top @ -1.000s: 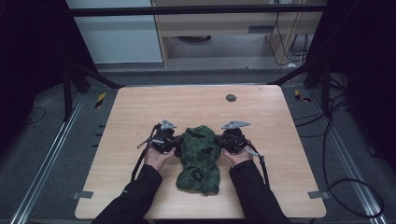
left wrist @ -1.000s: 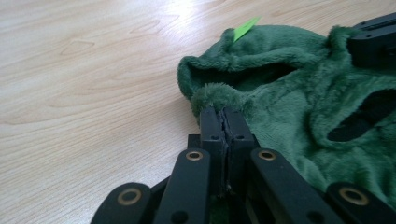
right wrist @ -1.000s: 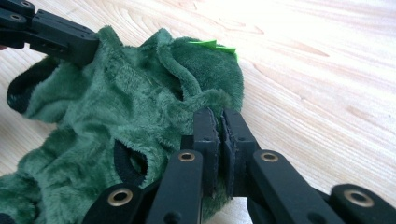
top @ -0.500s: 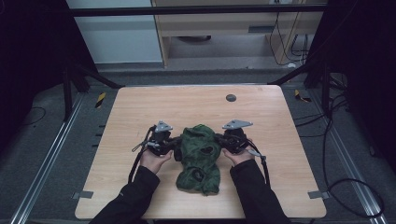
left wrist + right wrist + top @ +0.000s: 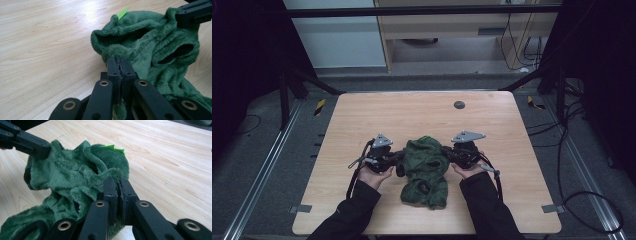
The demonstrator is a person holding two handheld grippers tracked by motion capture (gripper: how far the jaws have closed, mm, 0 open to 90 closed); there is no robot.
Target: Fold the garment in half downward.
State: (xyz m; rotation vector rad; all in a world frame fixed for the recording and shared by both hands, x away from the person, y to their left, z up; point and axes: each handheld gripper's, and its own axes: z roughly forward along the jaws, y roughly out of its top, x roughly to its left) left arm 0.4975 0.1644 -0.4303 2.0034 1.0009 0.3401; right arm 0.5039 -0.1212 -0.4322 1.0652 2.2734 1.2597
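Note:
A dark green fleece garment (image 5: pixel 424 167) lies bunched on the wooden table (image 5: pixel 422 115), its lower part trailing toward the front edge. My left gripper (image 5: pixel 401 159) is shut on the garment's left edge; in the left gripper view the jaws pinch a fold of green pile (image 5: pixel 117 51). My right gripper (image 5: pixel 448 154) is shut on the opposite edge, clamping fleece (image 5: pixel 113 173) in the right gripper view. A bright green tag (image 5: pixel 123 13) sticks out at the garment's far side. The other gripper's black jaw tip (image 5: pixel 35 145) grips the fabric across from me.
A small dark round disc (image 5: pixel 459 104) sits near the table's far edge. Cables trail from both grippers toward the front. Metal rails and floor cables run along both sides of the table.
Both grippers have lifted slightly with the garment's top edge held between them; the grip on each side is the same.

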